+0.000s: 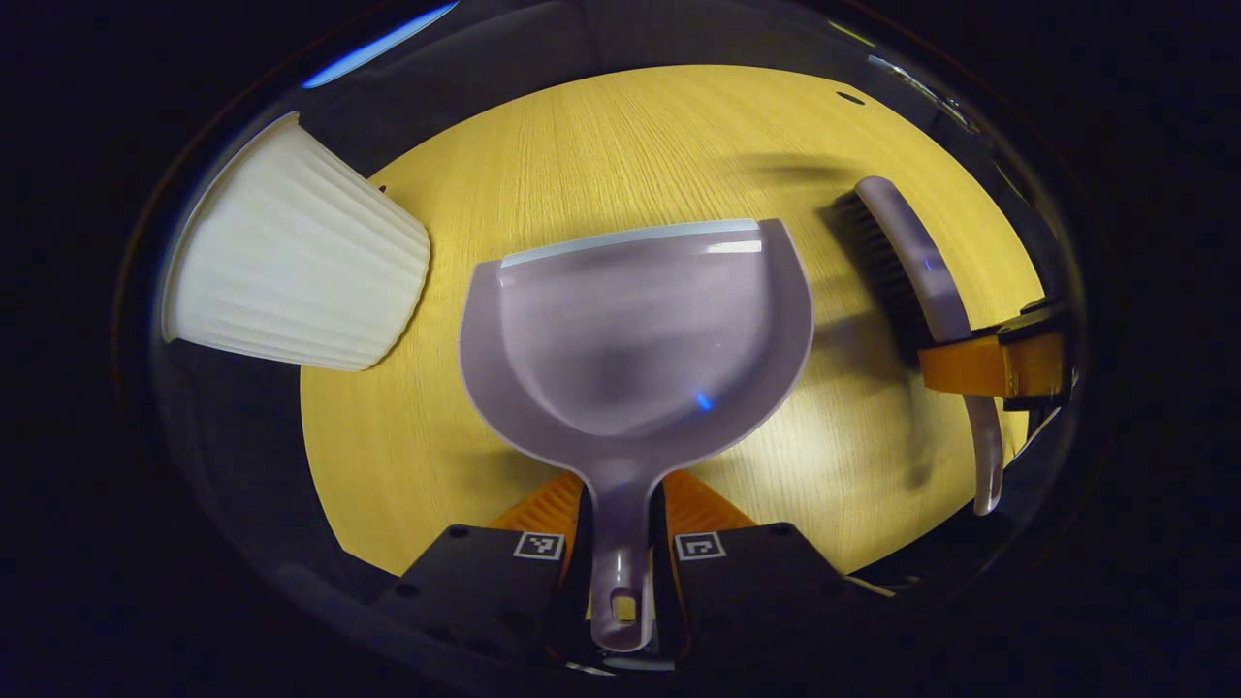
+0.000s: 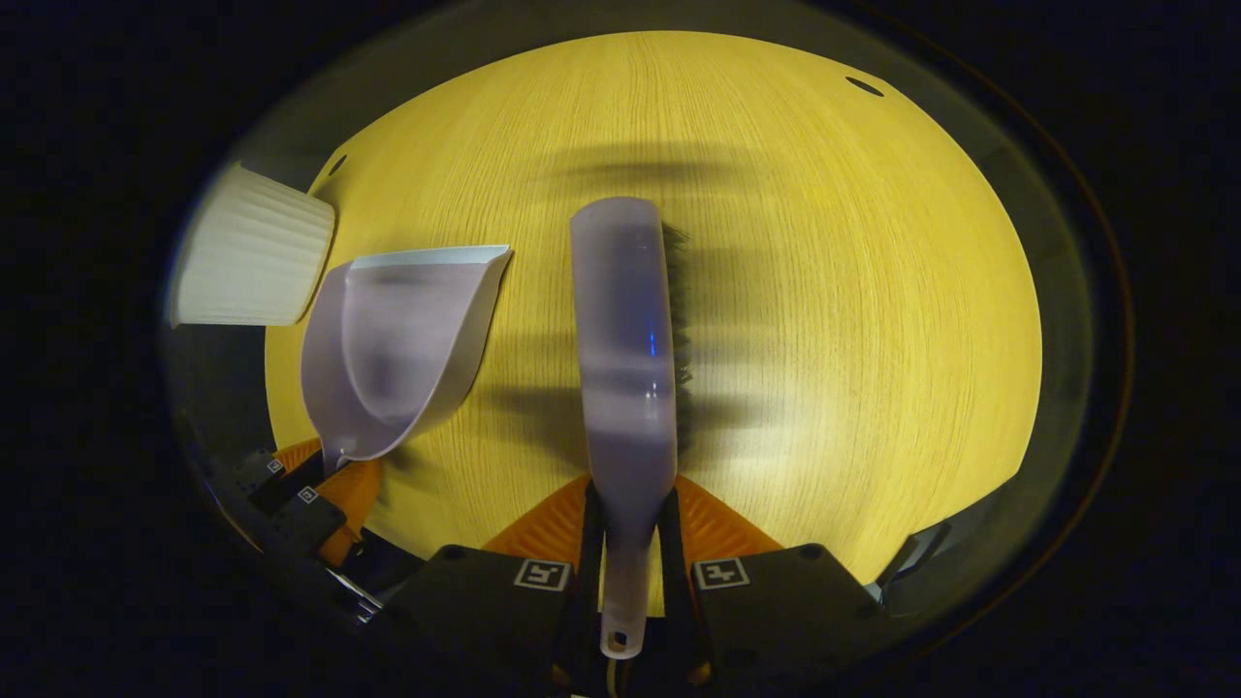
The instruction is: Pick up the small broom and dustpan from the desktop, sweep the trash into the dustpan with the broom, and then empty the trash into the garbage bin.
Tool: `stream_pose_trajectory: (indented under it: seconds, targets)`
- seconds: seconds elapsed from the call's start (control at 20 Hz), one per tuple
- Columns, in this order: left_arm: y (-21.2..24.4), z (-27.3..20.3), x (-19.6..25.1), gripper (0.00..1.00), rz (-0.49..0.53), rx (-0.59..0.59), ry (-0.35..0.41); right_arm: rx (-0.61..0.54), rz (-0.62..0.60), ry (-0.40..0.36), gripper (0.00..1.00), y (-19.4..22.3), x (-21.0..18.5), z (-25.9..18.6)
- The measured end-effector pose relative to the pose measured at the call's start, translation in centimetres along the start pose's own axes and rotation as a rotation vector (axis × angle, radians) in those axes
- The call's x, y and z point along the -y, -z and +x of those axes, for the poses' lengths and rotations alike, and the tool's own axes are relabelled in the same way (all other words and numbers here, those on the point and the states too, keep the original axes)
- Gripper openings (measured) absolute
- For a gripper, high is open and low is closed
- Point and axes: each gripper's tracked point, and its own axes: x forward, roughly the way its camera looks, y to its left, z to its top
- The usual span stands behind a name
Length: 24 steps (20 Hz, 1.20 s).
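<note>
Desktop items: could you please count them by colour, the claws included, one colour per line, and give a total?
Pale lilac: 2, the dustpan and the broom.
White: 1, the ribbed bin.
Orange and black: 2, the left claw and the right claw, each shut on a handle.
Total: 5, over the yellow wood desktop.

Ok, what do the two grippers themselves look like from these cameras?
Both match: the left gripper and right gripper each have two ribbed orange fingers on black blocks, and each block carries a small square black-and-white marker.
</note>
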Motion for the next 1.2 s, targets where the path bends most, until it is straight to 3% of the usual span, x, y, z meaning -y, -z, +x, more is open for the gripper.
stream_pose_trajectory:
  seconds: [0.1, 0.15, 0.2, 0.3, 0.35, 0.45, 0.55, 0.6, 0.65, 0.8, 0.95, 1.2]
  targets:
    - [0.0, 0.0, 0.0, 0.27, 0.006, -0.002, 0.002, -0.006, -0.002, 0.009, 0.36, -0.1, 0.3, 0.0]
    - [0.2, 0.0, 0.0, 0.28, 0.003, -0.006, 0.005, -0.012, -0.002, 0.011, 0.29, 0.3, 0.0, 0.0]
    - [0.3, 0.0, 0.1, 0.29, -0.005, -0.006, 0.009, -0.016, -0.002, 0.009, 0.44, 0.4, -0.1, -0.1]
    - [0.5, 0.1, 0.1, 0.30, -0.030, -0.015, 0.012, -0.021, -0.001, 0.004, 0.31, 0.4, -0.2, -0.4]
    - [0.5, 0.0, -0.1, 0.38, -0.045, -0.017, 0.013, -0.022, -0.003, 0.003, 0.38, 0.4, -0.3, -0.5]
    - [0.5, -0.1, -0.3, 0.40, -0.071, -0.020, 0.013, -0.020, -0.014, 0.000, 0.43, 0.3, -0.5, -1.0]
    - [0.3, -0.1, -0.5, 0.48, -0.087, -0.017, 0.010, -0.012, -0.019, -0.006, 0.48, 0.0, -0.9, -1.3]
    - [0.1, -0.3, -0.9, 0.49, -0.094, -0.005, -0.012, -0.010, -0.018, -0.008, 0.57, 0.0, -0.9, -1.5]
    - [-0.1, -0.4, -1.2, 0.58, -0.098, 0.009, -0.026, -0.004, -0.013, -0.016, 0.58, -0.2, -1.0, -2.0]
    - [0.1, -0.9, -1.4, 0.66, -0.120, 0.021, -0.044, 0.014, -0.008, -0.032, 0.97, -0.2, -1.1, -2.5]
    - [0.2, -1.1, -1.7, 0.76, -0.132, 0.030, -0.081, 0.029, -0.006, -0.030, 0.97, -0.1, -0.8, -2.9]
    - [0.0, -2.7, -1.1, 0.77, -0.106, 0.068, -0.069, 0.057, 0.002, -0.048, 0.97, -0.2, -0.5, -3.8]
